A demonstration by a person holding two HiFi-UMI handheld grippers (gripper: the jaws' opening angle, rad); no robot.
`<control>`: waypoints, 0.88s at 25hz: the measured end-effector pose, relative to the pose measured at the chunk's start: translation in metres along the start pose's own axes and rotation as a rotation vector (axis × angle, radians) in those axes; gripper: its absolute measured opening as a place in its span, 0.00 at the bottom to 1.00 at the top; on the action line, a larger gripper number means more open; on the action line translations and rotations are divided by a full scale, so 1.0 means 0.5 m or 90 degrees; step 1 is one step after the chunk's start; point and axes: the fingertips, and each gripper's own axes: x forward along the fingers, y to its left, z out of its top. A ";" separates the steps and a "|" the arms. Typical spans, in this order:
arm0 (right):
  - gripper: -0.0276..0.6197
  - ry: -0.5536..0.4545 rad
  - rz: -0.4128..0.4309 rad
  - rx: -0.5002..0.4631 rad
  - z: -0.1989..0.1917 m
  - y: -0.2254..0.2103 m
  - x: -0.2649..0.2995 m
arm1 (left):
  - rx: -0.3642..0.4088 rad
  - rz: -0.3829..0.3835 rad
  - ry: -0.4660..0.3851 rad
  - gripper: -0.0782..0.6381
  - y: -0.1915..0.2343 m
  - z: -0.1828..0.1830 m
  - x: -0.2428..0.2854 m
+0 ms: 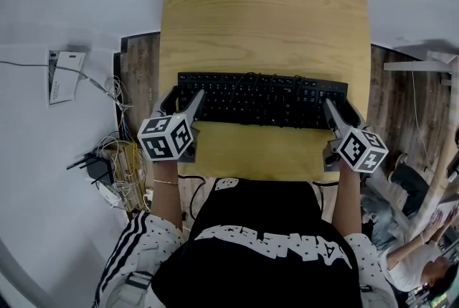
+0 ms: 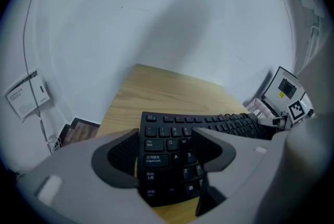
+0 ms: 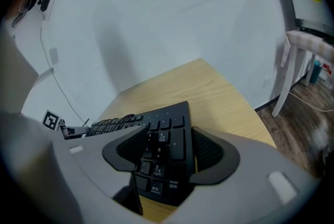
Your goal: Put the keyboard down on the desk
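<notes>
- The left gripper (image 1: 184, 95) reaches forward, angled inward, clamped on the keyboard's (image 1: 262, 99) left end.
- The right gripper (image 1: 341, 108) mirrors it, clamped on the right end, over the desk (image 1: 262, 26).

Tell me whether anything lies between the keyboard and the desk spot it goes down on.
Nothing visible does. The left gripper and right gripper hold the keyboard by its ends over bare desk; the patch right under it is hidden.
</notes>
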 end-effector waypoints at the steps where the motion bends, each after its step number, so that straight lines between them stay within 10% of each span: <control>1: 0.47 0.001 -0.002 -0.004 0.000 0.000 0.000 | -0.004 0.000 -0.004 0.52 0.000 0.001 0.000; 22: 0.52 0.010 -0.027 -0.083 0.011 0.010 -0.009 | 0.012 -0.011 -0.020 0.51 0.007 0.005 -0.006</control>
